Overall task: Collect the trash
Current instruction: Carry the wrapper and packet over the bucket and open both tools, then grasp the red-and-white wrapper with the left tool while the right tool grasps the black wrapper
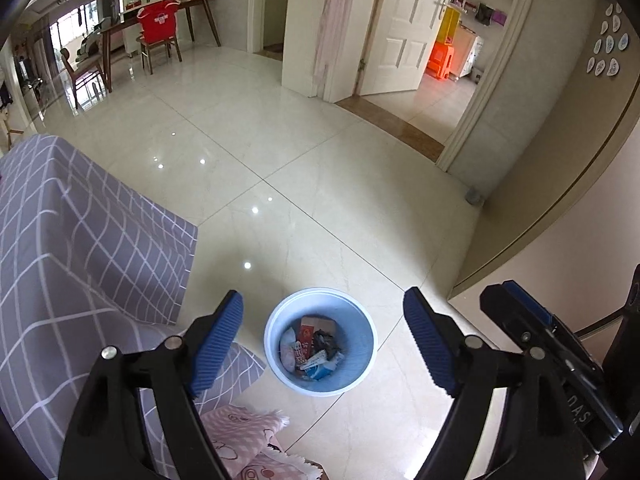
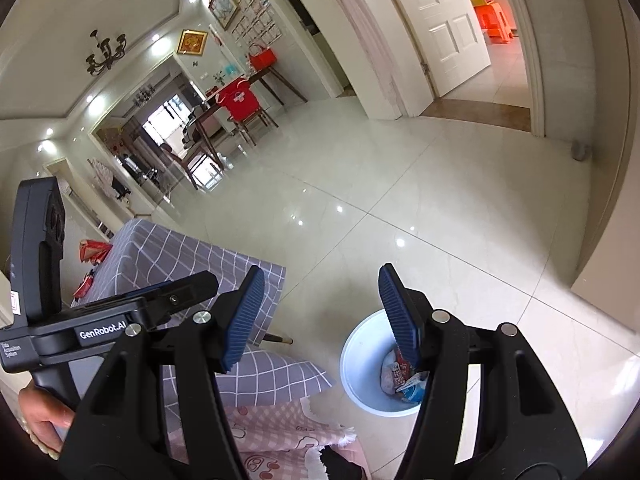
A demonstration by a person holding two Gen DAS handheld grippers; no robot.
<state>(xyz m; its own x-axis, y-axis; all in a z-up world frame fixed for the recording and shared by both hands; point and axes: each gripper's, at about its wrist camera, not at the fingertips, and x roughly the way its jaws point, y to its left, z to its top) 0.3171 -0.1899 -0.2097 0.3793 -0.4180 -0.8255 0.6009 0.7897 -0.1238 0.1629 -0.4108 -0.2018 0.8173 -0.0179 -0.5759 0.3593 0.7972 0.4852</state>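
I see the trash (image 1: 316, 350) lying in a heap at the bottom of a pale blue bin (image 1: 362, 322) that stands on the tiled floor (image 1: 304, 168): a red packet, a dark crumpled wrapper, white and blue scraps. From my left wrist camera the bin sits below and squarely between the fingers of the left gripper (image 1: 323, 332), whose jaws are spread wide with nothing in them. On my right wrist camera the right gripper (image 2: 320, 314) is equally wide apart and empty; its right finger (image 2: 398, 316) overlaps the bin's (image 2: 356, 364) rim. A table draped in a grey checked cloth (image 1: 80, 232) stands just left of the bin, with pink fabric (image 1: 248, 436) beside it.
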